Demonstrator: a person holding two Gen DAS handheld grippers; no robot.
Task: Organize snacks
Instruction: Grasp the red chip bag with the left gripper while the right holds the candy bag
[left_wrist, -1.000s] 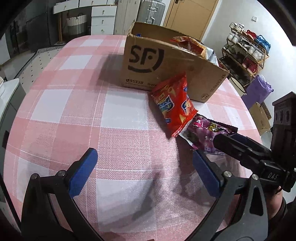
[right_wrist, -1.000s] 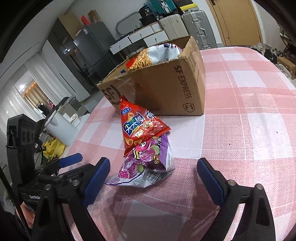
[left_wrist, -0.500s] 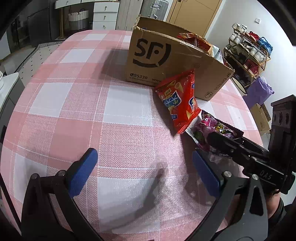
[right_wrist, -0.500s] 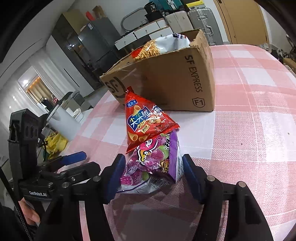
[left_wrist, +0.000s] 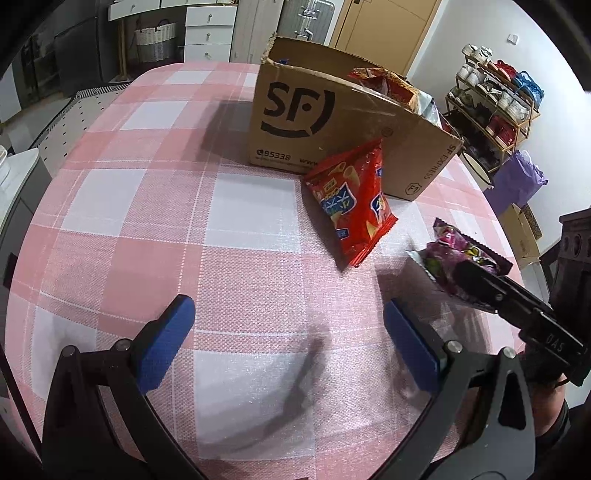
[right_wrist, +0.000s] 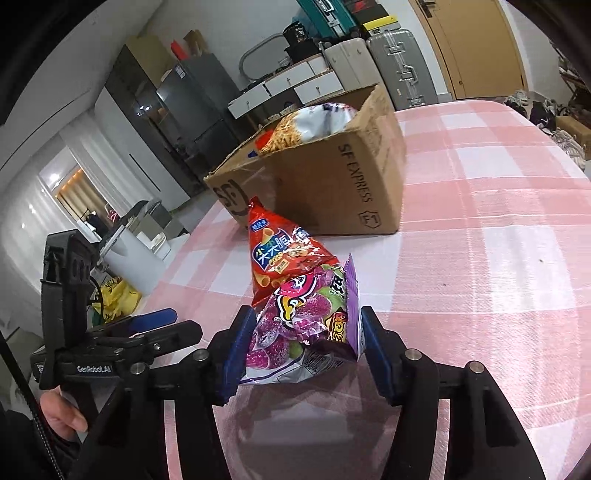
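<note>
My right gripper (right_wrist: 304, 352) is shut on a purple candy bag (right_wrist: 306, 325) and holds it just above the pink checked table (right_wrist: 498, 277). The bag also shows in the left wrist view (left_wrist: 458, 266), gripped by the right gripper (left_wrist: 476, 277). A red snack bag (left_wrist: 351, 206) lies on the cloth in front of the brown SF cardboard box (left_wrist: 314, 118); it shows behind the candy bag in the right wrist view (right_wrist: 280, 254). The box (right_wrist: 325, 192) holds other snack bags (right_wrist: 306, 125). My left gripper (left_wrist: 284, 332) is open and empty over the cloth.
A shoe rack (left_wrist: 495, 107) and a purple bag (left_wrist: 521, 181) stand beyond the table's right edge. Drawers and suitcases (right_wrist: 388, 66) line the far wall. A white bin (right_wrist: 125, 254) stands off the table's left side.
My right gripper has closed on the purple candy bag and lifted it off the cloth, away from the red bag. My left gripper has stayed open, drawing back slightly.
</note>
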